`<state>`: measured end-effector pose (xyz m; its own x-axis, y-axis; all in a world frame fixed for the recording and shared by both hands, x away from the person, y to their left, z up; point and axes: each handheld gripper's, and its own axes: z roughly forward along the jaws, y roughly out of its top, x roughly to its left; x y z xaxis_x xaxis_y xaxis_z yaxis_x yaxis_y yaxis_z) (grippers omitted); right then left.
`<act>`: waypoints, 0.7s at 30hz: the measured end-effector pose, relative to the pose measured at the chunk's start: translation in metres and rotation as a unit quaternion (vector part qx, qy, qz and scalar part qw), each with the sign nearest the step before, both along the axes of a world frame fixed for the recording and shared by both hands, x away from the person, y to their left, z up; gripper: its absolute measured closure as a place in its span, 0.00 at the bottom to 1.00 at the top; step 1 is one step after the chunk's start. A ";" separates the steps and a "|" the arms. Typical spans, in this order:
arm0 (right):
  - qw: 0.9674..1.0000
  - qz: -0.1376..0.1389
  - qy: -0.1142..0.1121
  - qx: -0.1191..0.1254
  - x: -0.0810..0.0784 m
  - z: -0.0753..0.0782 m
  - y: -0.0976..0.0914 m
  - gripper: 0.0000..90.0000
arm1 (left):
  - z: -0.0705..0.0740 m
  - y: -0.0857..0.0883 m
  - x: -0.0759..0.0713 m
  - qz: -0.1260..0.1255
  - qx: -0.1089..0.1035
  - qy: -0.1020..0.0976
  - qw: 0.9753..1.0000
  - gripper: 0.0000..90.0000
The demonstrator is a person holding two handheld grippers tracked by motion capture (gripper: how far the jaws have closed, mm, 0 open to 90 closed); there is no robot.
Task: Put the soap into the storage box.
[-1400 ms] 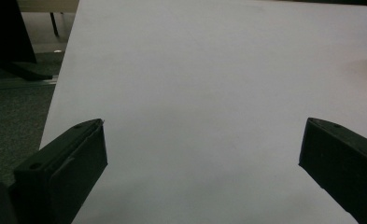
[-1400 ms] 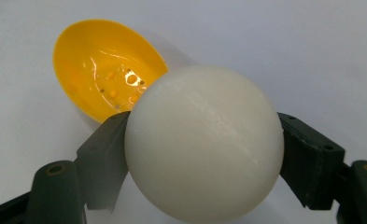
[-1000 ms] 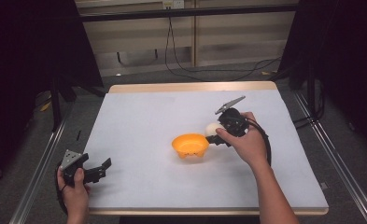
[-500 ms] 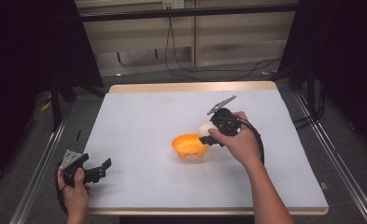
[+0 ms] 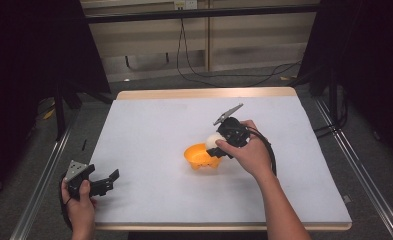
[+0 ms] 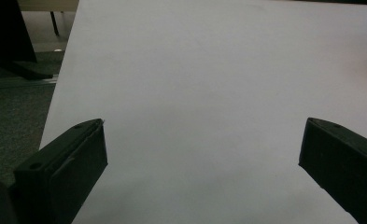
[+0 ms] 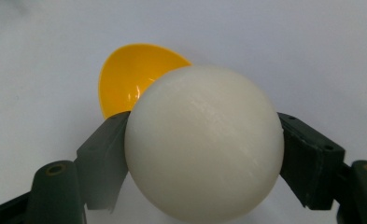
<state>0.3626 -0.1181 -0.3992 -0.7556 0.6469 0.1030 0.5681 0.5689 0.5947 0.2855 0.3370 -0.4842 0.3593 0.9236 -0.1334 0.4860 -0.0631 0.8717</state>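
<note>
The right tool (image 5: 215,145) grips a white ball (image 7: 203,142), holding it at the orange bowl's (image 5: 200,156) rim, probably just above it. Pickup is done; the drop remains. The left tool (image 5: 104,182) rests open on the bench (image 5: 149,125).

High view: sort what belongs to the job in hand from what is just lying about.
In the job:
- white ball, clamped in the right gripper
- orange bowl, right by the ball

Just about:
- left gripper, jaws open at the table's near left corner
- cables on the floor beyond
</note>
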 end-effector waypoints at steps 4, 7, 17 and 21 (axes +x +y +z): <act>1.000 0.004 0.003 -0.002 0.000 0.000 0.005 0.27 | 0.000 0.000 0.000 0.000 0.003 -0.001 1.000 0.01; 1.000 0.008 0.004 -0.004 0.001 -0.001 0.009 0.27 | 0.000 0.000 0.000 0.000 0.003 -0.001 1.000 0.01; 1.000 0.023 0.006 -0.012 0.003 -0.006 0.019 0.27 | 0.000 0.000 0.000 -0.001 0.000 0.000 1.000 0.01; 0.999 0.030 0.012 -0.017 0.004 -0.008 0.024 0.27 | 0.000 0.000 0.000 0.000 0.000 0.000 1.000 0.01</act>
